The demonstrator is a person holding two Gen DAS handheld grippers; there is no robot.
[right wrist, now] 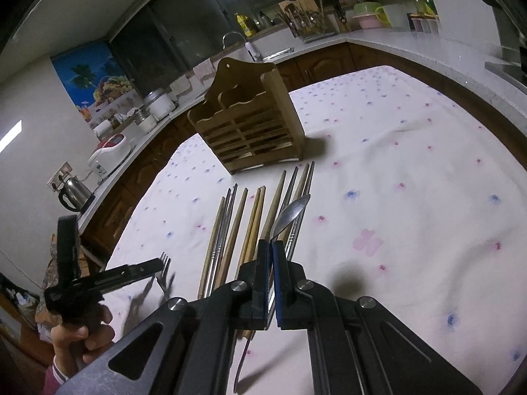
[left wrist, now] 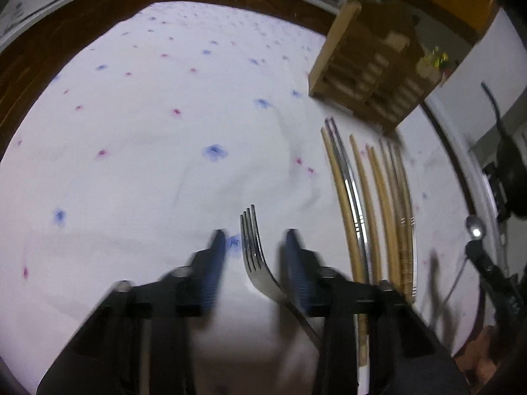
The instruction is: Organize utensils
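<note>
Fork handle: the fork (left wrist: 253, 256) runs under the left gripper (left wrist: 255, 240), its lower handle hidden behind the right-hand finger.
Spoon handle: the spoon (right wrist: 290, 214) is pinched by the right gripper (right wrist: 270, 247); its stem vanishes between the pads.
Chopstick ends: the chopsticks (left wrist: 362, 197) pass behind the gripper body at their near ends.
Holder: the wooden holder (left wrist: 365, 69) is motion-blurred in the left wrist view; compartment contents cannot be told.
Countertop items: the jars and bottles (right wrist: 243, 23) are too small to identify.
</note>
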